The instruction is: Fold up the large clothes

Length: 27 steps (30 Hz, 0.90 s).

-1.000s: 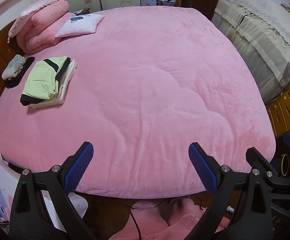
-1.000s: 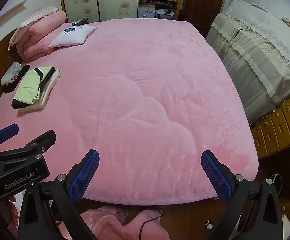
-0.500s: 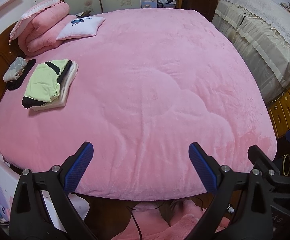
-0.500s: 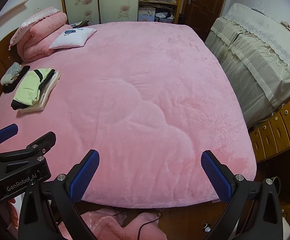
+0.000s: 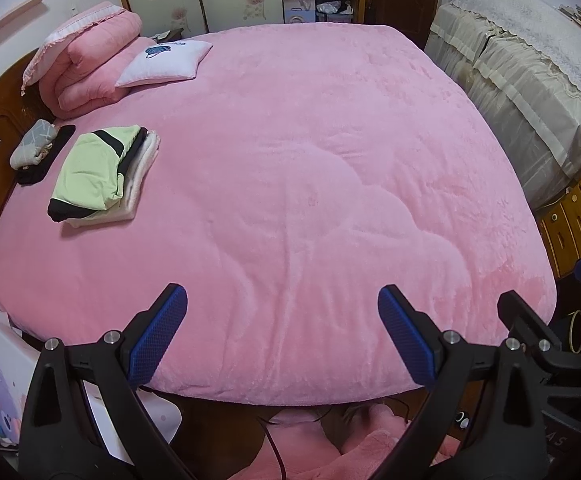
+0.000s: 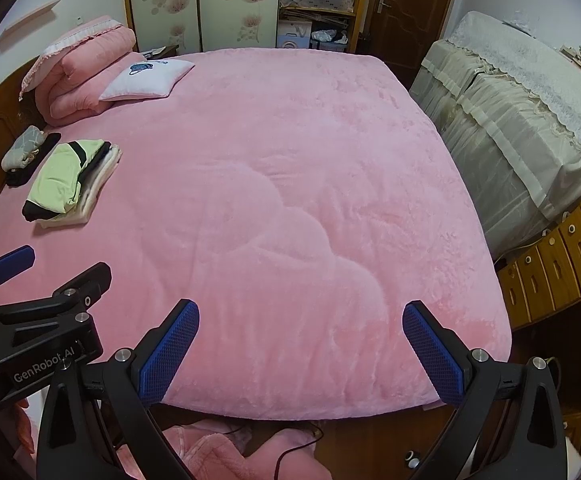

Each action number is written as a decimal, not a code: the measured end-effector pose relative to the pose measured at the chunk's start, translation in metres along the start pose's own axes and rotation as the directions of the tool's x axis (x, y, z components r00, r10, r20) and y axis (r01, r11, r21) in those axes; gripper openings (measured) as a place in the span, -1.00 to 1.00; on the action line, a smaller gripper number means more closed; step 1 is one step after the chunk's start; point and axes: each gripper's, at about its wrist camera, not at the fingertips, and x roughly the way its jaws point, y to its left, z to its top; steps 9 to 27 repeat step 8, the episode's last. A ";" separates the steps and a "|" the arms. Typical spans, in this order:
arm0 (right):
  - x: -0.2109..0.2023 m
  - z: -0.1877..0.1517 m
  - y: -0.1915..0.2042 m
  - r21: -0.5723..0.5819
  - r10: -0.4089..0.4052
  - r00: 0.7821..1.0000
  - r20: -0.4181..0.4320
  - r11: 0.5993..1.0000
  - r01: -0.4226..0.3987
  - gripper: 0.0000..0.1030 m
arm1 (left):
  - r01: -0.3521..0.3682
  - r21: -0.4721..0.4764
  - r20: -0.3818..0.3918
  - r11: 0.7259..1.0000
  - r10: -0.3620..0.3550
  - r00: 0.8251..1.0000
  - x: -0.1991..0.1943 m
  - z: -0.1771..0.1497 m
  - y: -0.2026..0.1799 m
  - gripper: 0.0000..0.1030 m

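A wide bed with a pink plush cover (image 5: 290, 168) (image 6: 274, 184) fills both views. On its left side lies a stack of folded clothes (image 5: 102, 172) (image 6: 66, 178), light green and black on top of white. Pink fabric (image 5: 354, 448) (image 6: 218, 456) lies crumpled on the floor below the bed's near edge. My left gripper (image 5: 282, 328) hovers open over that near edge, holding nothing. My right gripper (image 6: 300, 344) is open and empty too, beside it to the right. In the right wrist view the left gripper's body (image 6: 30, 320) shows at lower left.
A folded pink quilt (image 5: 86, 64) and a white cushion (image 5: 166, 64) sit at the head of the bed. A grey bundle (image 5: 34, 148) lies by the wooden headboard. A cloth-covered cabinet (image 5: 530, 80) and wooden drawers (image 6: 554, 256) stand on the right. A cable (image 6: 290, 456) runs across the floor.
Both grippers have pulled back and risen slightly, so more of the far wall shows. Both stay open and empty.
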 end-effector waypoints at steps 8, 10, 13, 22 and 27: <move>-0.002 -0.001 -0.001 0.000 0.000 1.000 0.002 1.000 0.000 0.99 | -0.013 0.001 0.007 1.000 0.013 1.000 -0.004 -0.002 0.000 0.85; -0.002 -0.001 -0.001 0.000 0.000 1.000 0.002 1.000 0.000 0.99 | -0.013 0.001 0.007 1.000 0.013 1.000 -0.004 -0.002 0.000 0.85; -0.002 -0.001 -0.001 0.000 0.000 1.000 0.002 1.000 0.000 0.99 | -0.013 0.001 0.007 1.000 0.013 1.000 -0.004 -0.002 0.000 0.85; -0.002 -0.001 -0.001 0.000 0.000 1.000 0.002 1.000 0.000 0.99 | -0.013 0.001 0.007 1.000 0.013 1.000 -0.004 -0.002 0.000 0.85; -0.002 -0.001 -0.001 0.000 0.000 1.000 0.002 1.000 0.000 0.99 | -0.013 0.001 0.007 1.000 0.013 1.000 -0.004 -0.002 0.000 0.85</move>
